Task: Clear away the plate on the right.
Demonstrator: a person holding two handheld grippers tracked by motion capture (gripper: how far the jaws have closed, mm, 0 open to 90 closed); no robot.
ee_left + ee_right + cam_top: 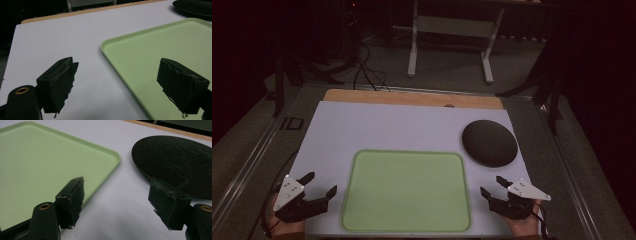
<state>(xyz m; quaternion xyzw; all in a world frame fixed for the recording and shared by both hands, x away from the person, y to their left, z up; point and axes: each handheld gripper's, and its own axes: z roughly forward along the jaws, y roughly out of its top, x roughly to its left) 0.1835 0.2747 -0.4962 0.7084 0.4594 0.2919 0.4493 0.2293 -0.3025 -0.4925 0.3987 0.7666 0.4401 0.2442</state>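
A light green tray [407,165] lies flat on the white table top [387,127], near the front edge. A round black plate [489,142] sits behind the tray's right corner. My left gripper [319,184] stands open just left of the tray, with nothing between its jaws. In the left gripper view the left gripper [117,77] straddles the tray's [160,47] left rim. My right gripper [493,186] stands open just right of the tray, in front of the plate. In the right gripper view the right gripper [116,195] has the tray's corner [75,152] to its left and the plate [175,157] to its right.
A wooden strip [412,98] runs along the table's far edge. Beyond it, a white table frame [452,35] stands on the dark floor, with black cables [367,70] trailing there. Dark stand legs [552,95] rise at the right.
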